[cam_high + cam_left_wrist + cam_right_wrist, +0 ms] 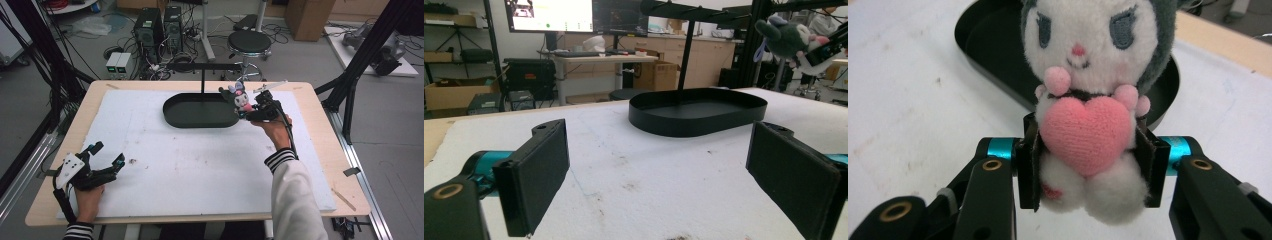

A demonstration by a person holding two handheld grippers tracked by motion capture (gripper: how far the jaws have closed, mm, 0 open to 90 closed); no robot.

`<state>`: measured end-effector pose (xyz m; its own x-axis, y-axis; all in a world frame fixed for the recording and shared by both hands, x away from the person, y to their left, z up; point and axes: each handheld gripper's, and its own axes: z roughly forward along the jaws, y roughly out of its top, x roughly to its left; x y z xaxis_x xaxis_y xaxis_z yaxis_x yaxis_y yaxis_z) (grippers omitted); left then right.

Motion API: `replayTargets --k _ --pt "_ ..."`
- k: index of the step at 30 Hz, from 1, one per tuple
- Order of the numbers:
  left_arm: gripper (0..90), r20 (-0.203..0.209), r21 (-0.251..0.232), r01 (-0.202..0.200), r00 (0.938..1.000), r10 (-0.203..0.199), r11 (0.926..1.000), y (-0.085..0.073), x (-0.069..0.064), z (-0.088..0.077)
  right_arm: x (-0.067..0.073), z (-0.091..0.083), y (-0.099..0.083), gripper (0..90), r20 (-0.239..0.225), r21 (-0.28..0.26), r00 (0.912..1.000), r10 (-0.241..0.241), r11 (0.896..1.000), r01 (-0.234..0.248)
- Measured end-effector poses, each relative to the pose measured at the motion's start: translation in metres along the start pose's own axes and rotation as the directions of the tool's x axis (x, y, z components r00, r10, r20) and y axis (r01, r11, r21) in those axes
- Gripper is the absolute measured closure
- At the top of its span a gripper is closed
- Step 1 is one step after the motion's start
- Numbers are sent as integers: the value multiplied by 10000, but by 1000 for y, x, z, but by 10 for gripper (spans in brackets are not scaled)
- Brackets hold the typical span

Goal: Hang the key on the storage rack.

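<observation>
My right gripper (248,111) is shut on a plush toy (242,98), a white and dark grey doll hugging a pink heart (1087,134). The toy is held in the air just right of the black oval tray (200,111), near the tray's right end. In the right gripper view the pads (1027,162) squeeze the toy's body from both sides, with the tray (993,50) behind it. My left gripper (106,156) rests open on the white mat near the front left corner, nothing between its jaws. The left gripper view shows the toy (791,40) far off at upper right.
A black T-shaped stand (202,67) rises from the tray, its crossbar above the tray's back edge. The white mat (200,165) covers most of the wooden table (325,130). Small dark specks (133,161) lie near the left gripper.
</observation>
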<state>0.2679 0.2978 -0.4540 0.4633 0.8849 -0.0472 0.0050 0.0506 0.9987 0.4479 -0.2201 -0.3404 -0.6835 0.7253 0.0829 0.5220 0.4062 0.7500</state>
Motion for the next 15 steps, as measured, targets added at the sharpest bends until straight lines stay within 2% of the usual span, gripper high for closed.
replayTargets --k 3,15 --pt "106 0 7 0 10000 0 10000 0 0 0 -3 -4 3 556 9 -461 9996 275 9986 -274" --pt "105 3 4 -21 10000 21 10000 0 0 0 -8 -14 18 556 125 -1133 9977 668 9914 -650"
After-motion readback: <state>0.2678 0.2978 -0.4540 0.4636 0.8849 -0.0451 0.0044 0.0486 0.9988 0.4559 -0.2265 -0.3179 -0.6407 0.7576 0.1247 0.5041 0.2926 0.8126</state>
